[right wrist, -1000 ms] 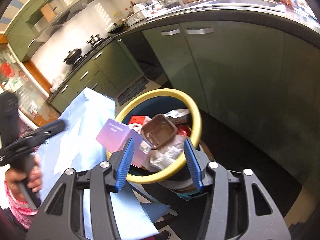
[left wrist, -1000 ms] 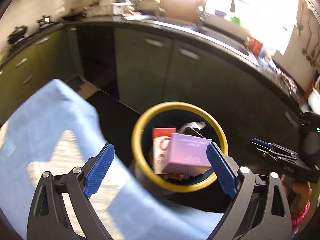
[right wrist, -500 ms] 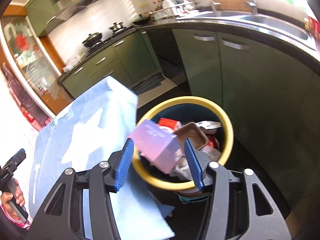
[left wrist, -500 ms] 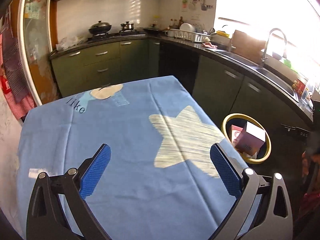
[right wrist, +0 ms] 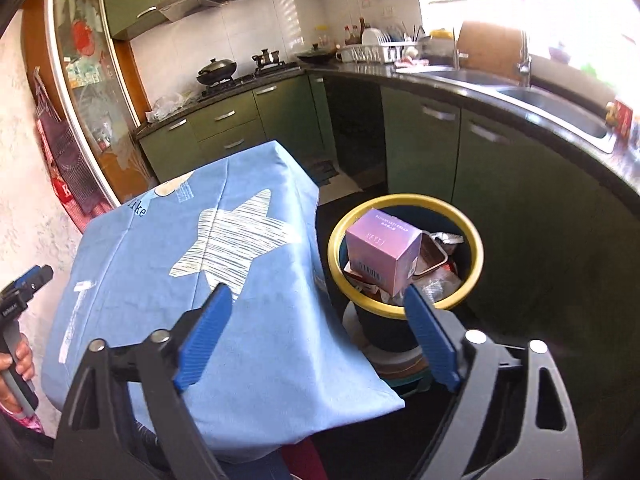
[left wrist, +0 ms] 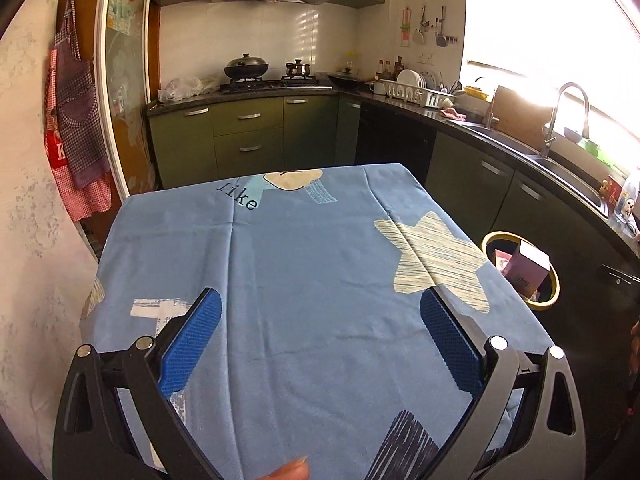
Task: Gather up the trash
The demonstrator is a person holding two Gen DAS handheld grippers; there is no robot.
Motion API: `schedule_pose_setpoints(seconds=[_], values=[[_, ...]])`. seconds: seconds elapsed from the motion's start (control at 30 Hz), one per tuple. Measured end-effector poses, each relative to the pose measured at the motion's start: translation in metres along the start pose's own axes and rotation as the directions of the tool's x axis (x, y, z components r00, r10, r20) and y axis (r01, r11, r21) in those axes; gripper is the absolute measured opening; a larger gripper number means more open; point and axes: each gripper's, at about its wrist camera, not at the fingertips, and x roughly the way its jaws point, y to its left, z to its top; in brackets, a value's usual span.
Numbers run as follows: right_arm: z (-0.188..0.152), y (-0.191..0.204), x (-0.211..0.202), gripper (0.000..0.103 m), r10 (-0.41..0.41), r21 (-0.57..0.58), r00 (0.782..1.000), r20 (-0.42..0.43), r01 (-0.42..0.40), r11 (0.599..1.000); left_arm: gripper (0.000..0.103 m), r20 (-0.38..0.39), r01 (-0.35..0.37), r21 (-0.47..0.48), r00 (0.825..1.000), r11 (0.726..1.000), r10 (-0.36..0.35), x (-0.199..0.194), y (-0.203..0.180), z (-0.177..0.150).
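A dark bin with a yellow rim stands on the floor beside the table. A pink box lies on top of the trash in it, with a brown tray and wrappers next to it. My right gripper hovers above and short of the bin; its jaws are opening and nothing is between them. My left gripper is open and empty over the blue tablecloth. In the left wrist view the bin and pink box sit at the far right.
Green cabinets under a dark counter with a sink curve around behind the bin. A stove with a wok is at the back. An apron hangs on the left wall. A hand holds the left gripper's handle.
The left gripper swung away from the bin to over the table, and the pink box it had over the bin now rests inside. The right jaws widened and drew up and back.
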Motion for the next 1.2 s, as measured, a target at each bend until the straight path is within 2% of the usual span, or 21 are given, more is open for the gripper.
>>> schedule_pose_setpoints(seconds=[0.07, 0.47, 0.83, 1.2], values=[[-0.002, 0.009, -0.01, 0.096, -0.016, -0.016, 1.0, 0.023, 0.016, 1.0, 0.098, 0.011, 0.01, 0.0, 1.0, 1.0, -0.01, -0.008, 0.005, -0.003], [-0.007, 0.019, -0.027, 0.096, -0.052, -0.051, 0.997, 0.063, 0.055, 0.997, 0.098, 0.061, 0.012, -0.008, 0.998, 1.0, -0.012, -0.042, -0.004, -0.011], [-0.014, 0.035, -0.037, 0.096, -0.034, -0.106, 0.995, 0.089, 0.043, 0.993, 0.098, 0.09, 0.014, -0.053, 0.996, 0.999, -0.009, -0.064, -0.002, -0.021], [-0.015, 0.047, -0.039, 0.096, -0.021, -0.14, 0.996, 0.092, 0.034, 0.99, 0.098, 0.115, 0.001, -0.049, 0.993, 0.999, 0.004, -0.078, 0.002, -0.022]])
